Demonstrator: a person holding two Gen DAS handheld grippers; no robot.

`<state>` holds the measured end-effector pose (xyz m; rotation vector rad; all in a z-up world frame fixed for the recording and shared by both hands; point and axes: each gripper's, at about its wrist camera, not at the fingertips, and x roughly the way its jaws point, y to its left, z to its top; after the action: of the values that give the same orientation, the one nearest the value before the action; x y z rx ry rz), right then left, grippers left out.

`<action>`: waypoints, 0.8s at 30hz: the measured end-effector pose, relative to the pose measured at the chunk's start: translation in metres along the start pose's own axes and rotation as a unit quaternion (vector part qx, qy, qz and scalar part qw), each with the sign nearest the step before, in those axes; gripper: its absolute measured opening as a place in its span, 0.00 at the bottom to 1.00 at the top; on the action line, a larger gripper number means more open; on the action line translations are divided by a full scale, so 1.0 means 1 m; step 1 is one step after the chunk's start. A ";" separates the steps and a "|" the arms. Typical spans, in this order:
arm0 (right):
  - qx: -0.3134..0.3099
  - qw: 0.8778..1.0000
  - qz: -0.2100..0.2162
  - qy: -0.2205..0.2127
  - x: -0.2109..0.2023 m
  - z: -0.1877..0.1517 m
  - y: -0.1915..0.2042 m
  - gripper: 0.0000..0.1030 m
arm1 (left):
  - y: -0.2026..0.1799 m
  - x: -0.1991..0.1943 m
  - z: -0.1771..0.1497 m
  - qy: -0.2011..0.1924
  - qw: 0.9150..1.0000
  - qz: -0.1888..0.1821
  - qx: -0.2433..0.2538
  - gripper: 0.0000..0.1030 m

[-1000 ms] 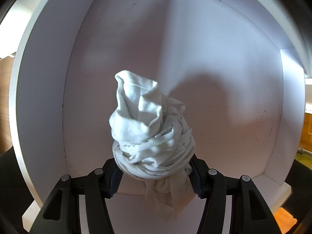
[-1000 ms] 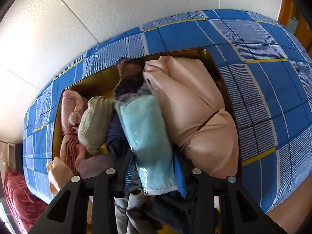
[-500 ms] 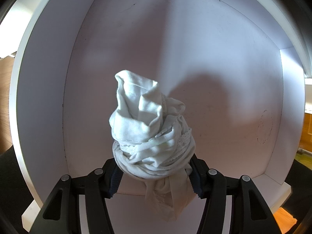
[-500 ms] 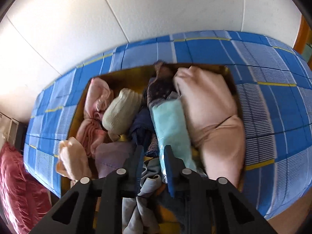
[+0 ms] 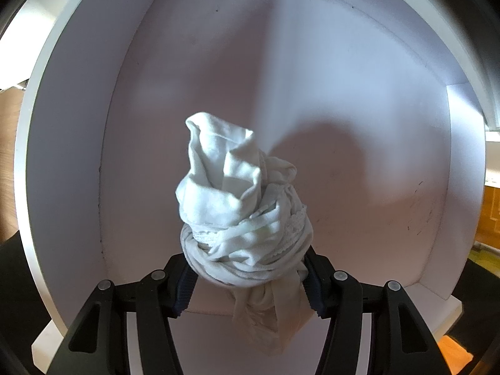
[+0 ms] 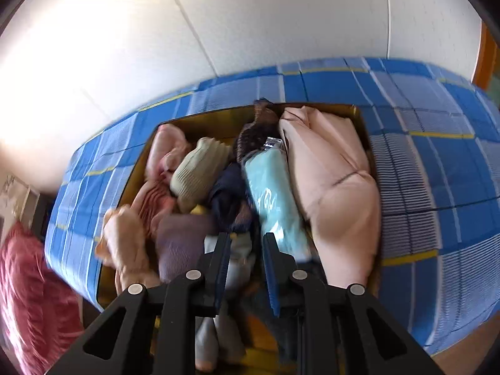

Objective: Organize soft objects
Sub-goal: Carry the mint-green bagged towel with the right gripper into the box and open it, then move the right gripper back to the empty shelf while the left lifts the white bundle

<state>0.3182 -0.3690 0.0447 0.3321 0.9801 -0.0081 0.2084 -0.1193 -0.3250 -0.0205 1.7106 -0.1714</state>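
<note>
While the left gripper (image 5: 248, 276) points down into a white compartment (image 5: 359, 100), its fingers (image 5: 184, 287) stand partly apart and press on both sides of a white bundle of cloth (image 5: 240, 206). That bundle is a knot of thin fabric with a lace edge; its upper fold rises ahead of the fingertips and a loose tail hangs below them. Behind it lie the compartment's pale back and side walls, with a shadow cast to the right of the bundle.

From the right wrist view, the right gripper (image 6: 245, 268) hangs over a yellow box (image 6: 215, 117) that sits on a bed with a blue checked cover (image 6: 437, 168). Its fingers (image 6: 220, 265) are drawn close together, with only a narrow slot left; no cloth is visibly pinched between them. Under them the box is crammed with soft things: a pale pink garment (image 6: 331, 175) along the right side, a light blue roll in clear wrap (image 6: 273, 187) just beside it, dark blue cloth (image 6: 228, 197), a beige ribbed roll (image 6: 200, 168), pink pieces (image 6: 159, 187) at the left and grey socks (image 6: 215, 337) at the near end. A red cushion (image 6: 28, 297) shows at the lower left, and a white wall (image 6: 250, 15) stands behind the bed.
</note>
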 end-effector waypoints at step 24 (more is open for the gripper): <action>-0.155 0.986 -0.052 -0.021 -0.047 -0.189 0.012 0.24 | -0.004 -0.013 -0.015 -0.026 1.000 0.007 0.004 0.56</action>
<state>0.1396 -0.3114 -0.0103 -0.0047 0.9389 0.0420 0.1956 -0.1202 -0.3098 -0.0076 1.6582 -0.1655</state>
